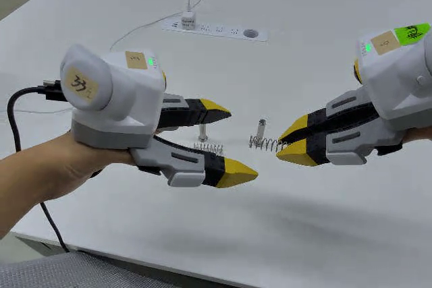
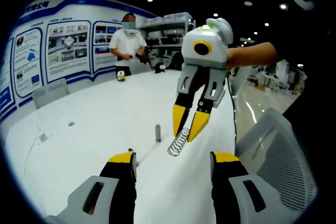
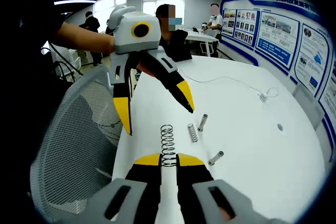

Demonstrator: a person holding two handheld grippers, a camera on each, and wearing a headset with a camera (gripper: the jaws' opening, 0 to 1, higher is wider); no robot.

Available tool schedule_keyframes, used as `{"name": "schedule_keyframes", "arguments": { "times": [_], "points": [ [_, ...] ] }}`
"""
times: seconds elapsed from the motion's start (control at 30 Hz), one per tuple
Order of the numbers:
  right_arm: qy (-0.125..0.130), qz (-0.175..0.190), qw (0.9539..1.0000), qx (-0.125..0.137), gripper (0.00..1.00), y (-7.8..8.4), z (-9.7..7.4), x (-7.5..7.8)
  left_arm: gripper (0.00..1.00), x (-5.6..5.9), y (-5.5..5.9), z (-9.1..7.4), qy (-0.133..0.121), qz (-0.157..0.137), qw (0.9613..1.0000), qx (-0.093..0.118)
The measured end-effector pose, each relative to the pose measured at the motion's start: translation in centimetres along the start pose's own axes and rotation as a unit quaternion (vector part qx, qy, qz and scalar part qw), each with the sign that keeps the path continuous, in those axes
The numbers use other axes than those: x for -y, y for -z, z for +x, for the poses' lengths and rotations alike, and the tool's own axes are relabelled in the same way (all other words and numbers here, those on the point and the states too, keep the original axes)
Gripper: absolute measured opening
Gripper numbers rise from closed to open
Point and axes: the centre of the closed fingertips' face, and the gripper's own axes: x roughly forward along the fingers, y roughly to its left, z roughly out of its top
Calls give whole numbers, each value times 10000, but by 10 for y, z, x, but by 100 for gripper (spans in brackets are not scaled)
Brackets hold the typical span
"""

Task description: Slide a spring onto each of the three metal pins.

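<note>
White table (image 1: pixel 304 220): right gripper (image 1: pixel 281 146) pinches a spring (image 1: pixel 263 143); left gripper (image 1: pixel 243 143) fingers wide. Align spring axis with pin (image 1: pixel 261 128) before sliding.

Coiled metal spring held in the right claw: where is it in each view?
Head view: coiled metal spring at centre, at right claw tips.
Left gripper view: centre, hanging from right claw.
Right gripper view: lower centre, above own jaws.
Shared landmark: short upright metal pin.
</note>
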Motion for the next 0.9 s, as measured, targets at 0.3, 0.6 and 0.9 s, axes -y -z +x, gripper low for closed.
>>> {"name": "schedule_keyframes", "arguments": {
  "times": [0.3,0.6,0.9],
  "points": [
    [-178,157,9997,99,10,-6,1,-10,36,7,-3,5,192,61,9998,-10],
    [-318,43,9995,70,11,-7,3,-15,21,16,-2,9,444,68,9990,-87],
    [-412,-103,9991,16,11,-8,3,-15,13,23,2,10,640,158,9976,-221]
  ]
}}
